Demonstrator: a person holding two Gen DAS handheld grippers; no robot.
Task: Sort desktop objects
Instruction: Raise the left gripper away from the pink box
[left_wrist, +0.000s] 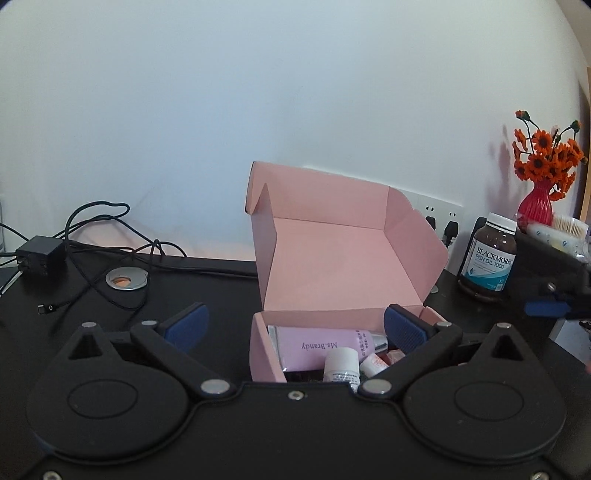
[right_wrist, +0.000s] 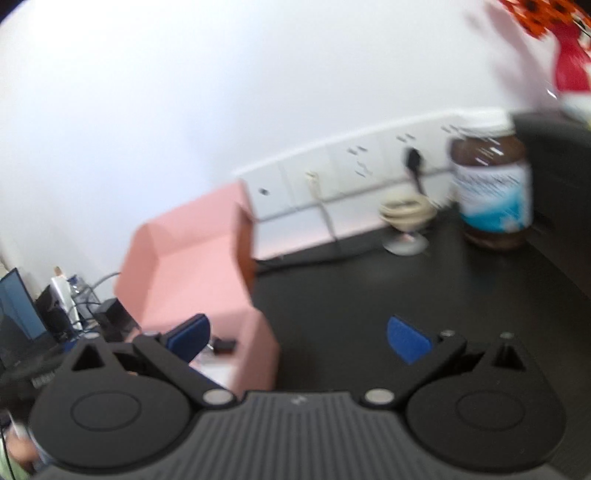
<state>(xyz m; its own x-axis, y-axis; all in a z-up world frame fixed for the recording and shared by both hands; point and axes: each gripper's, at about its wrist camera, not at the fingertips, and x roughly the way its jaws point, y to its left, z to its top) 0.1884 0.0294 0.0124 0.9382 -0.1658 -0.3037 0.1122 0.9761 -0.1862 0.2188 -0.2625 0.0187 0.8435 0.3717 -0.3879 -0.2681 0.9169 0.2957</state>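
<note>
Fish-oil bottle (left_wrist: 488, 254) stood upright on the counter (right_wrist: 351, 295) right of the open pink box (left_wrist: 332, 251), unpacked. Both grippers, left (left_wrist: 295, 325) and right (right_wrist: 299, 336), had jaws spread, empty. A hasty, off-centre grab could topple it.

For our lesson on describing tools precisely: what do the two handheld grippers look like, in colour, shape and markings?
Both match. The left gripper has a black plastic body with two round discs, triangular cut-outs, silver rivets, and angled black arms ending in ribbed blue pads. The right gripper looks the same, with a ridged grey centre panel. No cables or sleeves show.
</note>
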